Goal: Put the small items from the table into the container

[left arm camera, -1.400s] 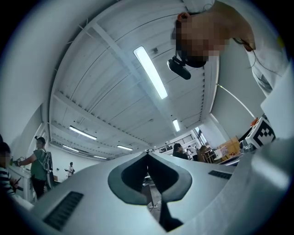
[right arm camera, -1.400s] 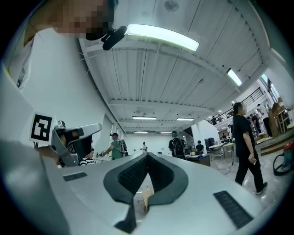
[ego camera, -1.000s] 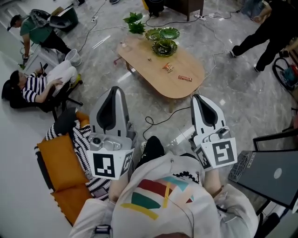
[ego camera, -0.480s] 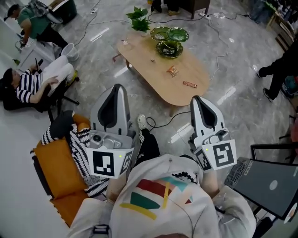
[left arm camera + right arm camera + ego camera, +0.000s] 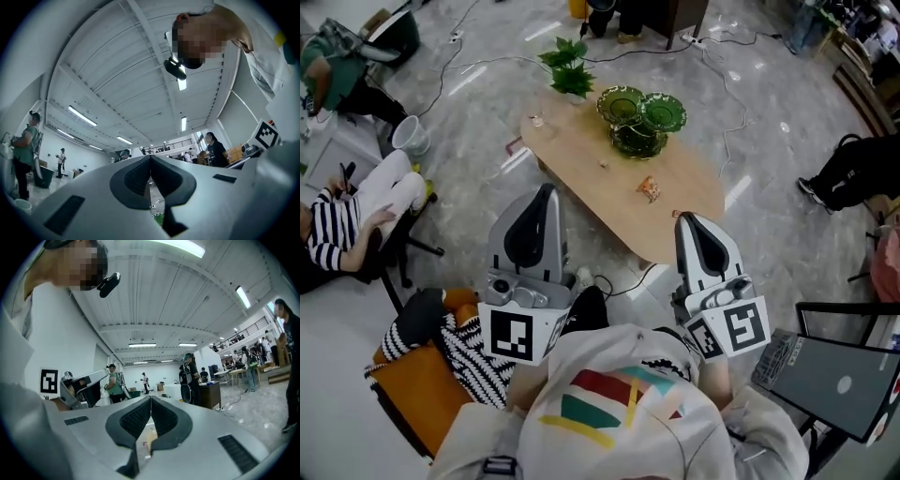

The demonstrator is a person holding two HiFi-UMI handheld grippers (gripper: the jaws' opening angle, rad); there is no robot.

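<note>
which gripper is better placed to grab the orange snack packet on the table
Probably the right: in the head view the right gripper, shut and empty, shows closer to the orange snack packet; the left gripper, also shut, is farther off.

No readable text, label or number anywhere.

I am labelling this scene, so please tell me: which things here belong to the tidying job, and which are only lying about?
Job: low oval wooden table; green glass leaf-shaped bowls; orange snack packet; tiny pale item.
Lying about: green potted plant; white bucket; grey laptop.
</note>
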